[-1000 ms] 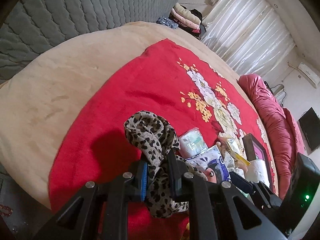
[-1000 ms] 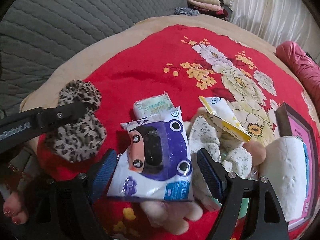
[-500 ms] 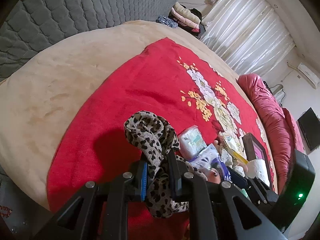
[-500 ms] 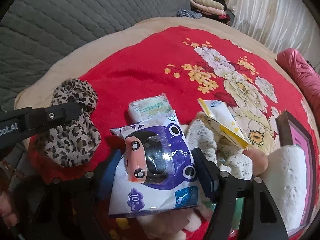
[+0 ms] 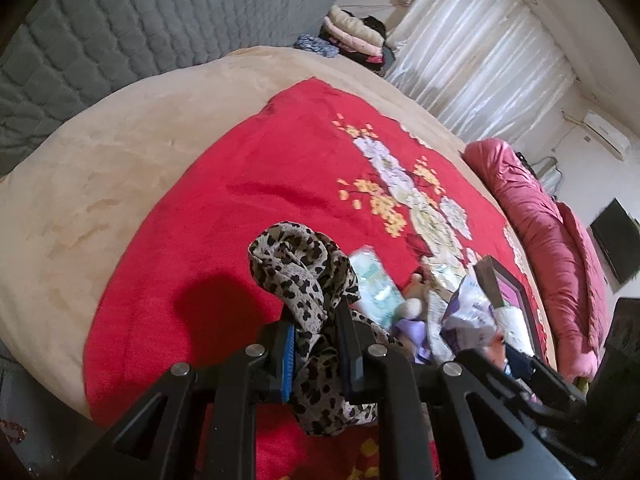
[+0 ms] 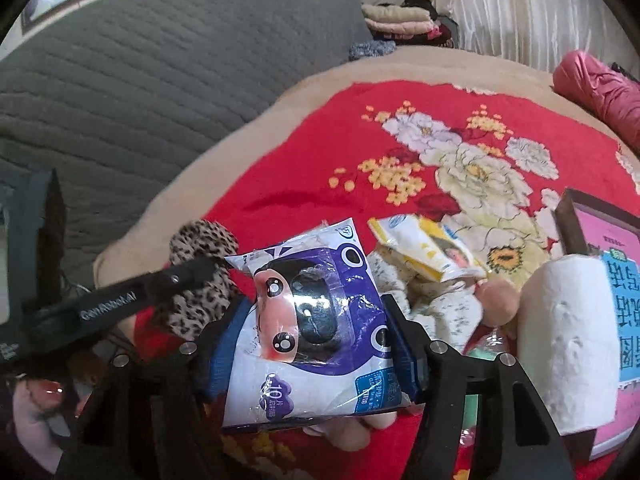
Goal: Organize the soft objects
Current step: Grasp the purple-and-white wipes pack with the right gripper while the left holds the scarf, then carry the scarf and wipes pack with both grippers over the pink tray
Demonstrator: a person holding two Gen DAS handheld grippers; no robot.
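My left gripper (image 5: 316, 320) is shut on a leopard-print cloth (image 5: 296, 256), which bunches above the pads and hangs below them over the red flowered blanket (image 5: 260, 200). In the right wrist view the same cloth (image 6: 200, 240) shows at the left, with a left finger (image 6: 176, 280) across it. My right gripper (image 6: 316, 312) has its jaws closing on a purple-and-white wipes pack (image 6: 312, 384). Both pads press its sides and it sits tilted, raised off the pile. The pack (image 5: 468, 308) also shows at the right of the left wrist view.
Under and right of the pack lie a floral plush toy (image 6: 440, 304), a yellow-white pouch (image 6: 424, 248), a white paper roll (image 6: 568, 344) and a pink box (image 6: 608, 240). A small green tissue pack (image 5: 376, 284) lies by the cloth. A grey quilted headboard (image 6: 160, 60) stands behind.
The right jaws have narrowed onto the purple pack, which has risen and tilted off the pile. The left gripper and its leopard cloth have stayed put.
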